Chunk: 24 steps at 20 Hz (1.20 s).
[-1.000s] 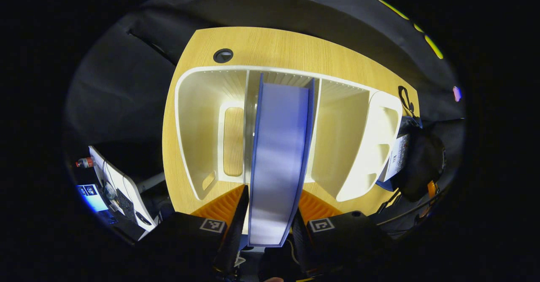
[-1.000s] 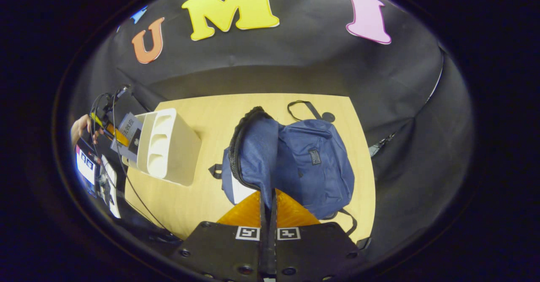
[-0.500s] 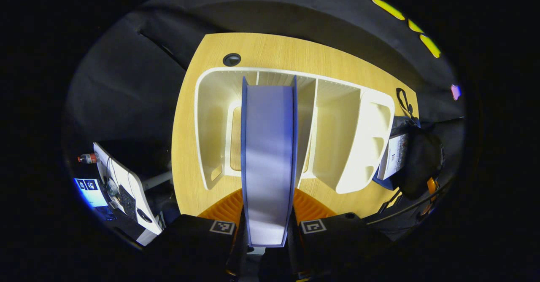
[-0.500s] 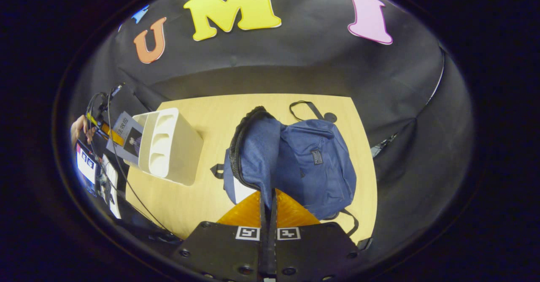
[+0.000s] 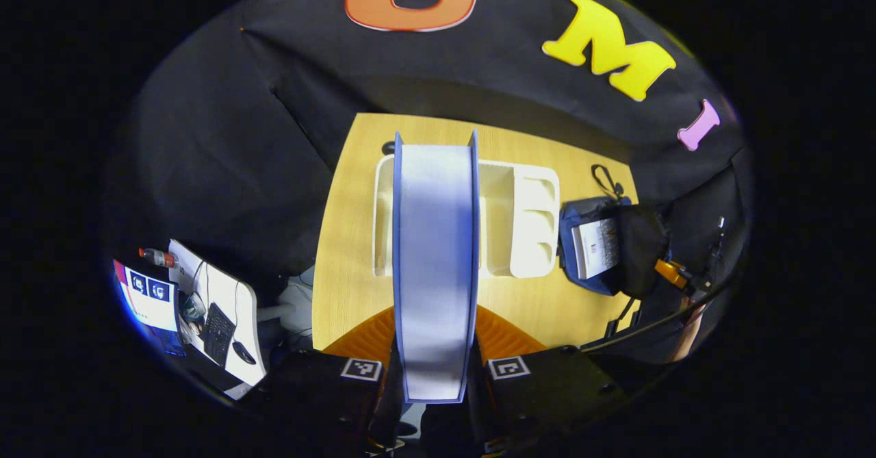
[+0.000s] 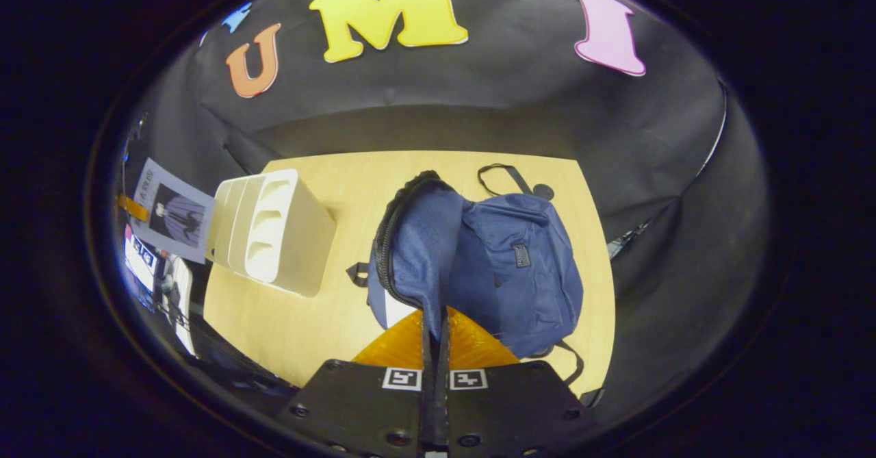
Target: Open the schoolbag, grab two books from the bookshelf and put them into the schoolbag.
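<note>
The book [image 5: 434, 266] is out — a second ago its far end sat down in the shelf [image 5: 520, 225], and now it rides high above it, clear of the slots, with the table [image 5: 342, 266] far below. The left gripper [image 5: 434, 376] is clenched on it, a finger pressing each cover, page edge facing the camera. In the right gripper view that book [image 6: 171, 215] shows cover-on, up in the air just left of the shelf [image 6: 274, 235].

Over at the bag [image 6: 506, 273], nothing has budged: the right gripper [image 6: 435, 348] still pinches the blue flap, fingers closed on the fabric, mouth held agape. A pale cover shows inside, so I'd judge one book is in already and this is the second. Next would be the carry across to that mouth.

Hard to read — how wide the opening is past the flap, and how deep the first book sits. From the left gripper view the bag [image 5: 582, 239] is small and partly behind a dark shape.
</note>
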Each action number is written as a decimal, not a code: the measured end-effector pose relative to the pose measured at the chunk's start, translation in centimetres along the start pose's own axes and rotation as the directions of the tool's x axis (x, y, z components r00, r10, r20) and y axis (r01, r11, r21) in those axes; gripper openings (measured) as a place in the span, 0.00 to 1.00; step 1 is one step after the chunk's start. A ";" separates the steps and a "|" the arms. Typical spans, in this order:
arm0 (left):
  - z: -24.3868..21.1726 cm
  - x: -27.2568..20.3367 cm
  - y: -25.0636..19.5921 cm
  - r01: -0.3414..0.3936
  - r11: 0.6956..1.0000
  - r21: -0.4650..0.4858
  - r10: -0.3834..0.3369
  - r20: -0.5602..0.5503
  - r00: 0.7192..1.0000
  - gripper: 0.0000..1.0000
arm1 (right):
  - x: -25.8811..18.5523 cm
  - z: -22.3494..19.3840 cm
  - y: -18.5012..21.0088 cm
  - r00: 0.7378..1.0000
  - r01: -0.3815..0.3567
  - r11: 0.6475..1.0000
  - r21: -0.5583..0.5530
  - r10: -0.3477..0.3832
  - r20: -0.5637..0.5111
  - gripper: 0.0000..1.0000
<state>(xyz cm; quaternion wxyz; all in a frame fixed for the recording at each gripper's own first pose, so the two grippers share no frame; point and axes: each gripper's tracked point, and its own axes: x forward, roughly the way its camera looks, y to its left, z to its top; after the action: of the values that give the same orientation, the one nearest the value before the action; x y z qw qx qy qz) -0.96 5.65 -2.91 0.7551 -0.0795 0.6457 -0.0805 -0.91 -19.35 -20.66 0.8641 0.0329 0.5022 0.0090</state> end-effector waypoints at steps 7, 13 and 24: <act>1.0 -5.1 -3.7 0.222 0.971 -0.086 -0.205 0.168 0.964 0.40 | -0.4 0.1 -0.5 1.000 0.018 1.000 0.001 -0.018 -0.005 0.01; 1.0 -3.5 -12.9 0.438 0.899 0.007 -0.434 0.163 0.886 0.40 | -0.6 0.1 -0.8 1.000 0.025 0.999 0.026 -0.025 0.003 0.00; -3.4 6.3 -30.1 0.688 0.725 -0.010 -0.688 0.037 0.725 0.40 | -1.2 0.1 -2.4 0.999 0.035 0.993 0.115 -0.038 0.029 0.00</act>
<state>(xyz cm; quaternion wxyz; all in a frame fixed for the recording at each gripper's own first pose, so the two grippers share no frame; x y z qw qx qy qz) -3.90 -25.15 -2.76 0.6803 -0.3231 0.5596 -0.3458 -1.43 -21.83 -19.70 0.8685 0.0734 0.4890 -0.0361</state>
